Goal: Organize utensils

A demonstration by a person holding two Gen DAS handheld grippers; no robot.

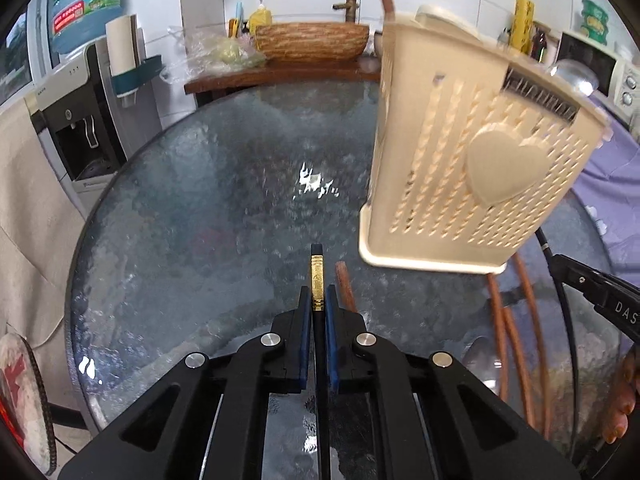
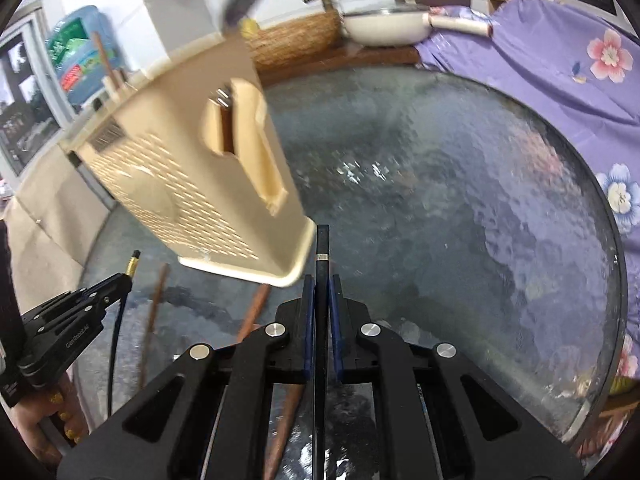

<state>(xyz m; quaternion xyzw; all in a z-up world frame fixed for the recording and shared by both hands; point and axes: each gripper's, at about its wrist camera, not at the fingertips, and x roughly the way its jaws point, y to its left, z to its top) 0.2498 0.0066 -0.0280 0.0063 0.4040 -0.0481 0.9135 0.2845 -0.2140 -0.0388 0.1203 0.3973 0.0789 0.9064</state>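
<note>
My left gripper (image 1: 318,296) is shut on a black chopstick with a gold end (image 1: 317,276) that points away over the round glass table (image 1: 192,220). My right gripper (image 2: 321,284) is shut on a black chopstick with a silver band (image 2: 322,248). A cream slotted utensil holder with a heart (image 1: 460,168) stands just ahead, between the two grippers, and shows as the holder (image 2: 192,184) in the right wrist view. Brown-handled utensils stick out of its top. Brown wooden chopsticks (image 1: 520,320) lie loose on the glass near its base, as do more brown chopsticks (image 2: 154,308).
A water dispenser (image 1: 76,120) stands left of the table. A wooden basin (image 1: 312,40) with a tap sits on the shelf behind. A purple flowered cloth (image 2: 560,80) lines the right edge, with a white pan (image 2: 384,28) beyond it. A hand (image 2: 44,432) shows at lower left.
</note>
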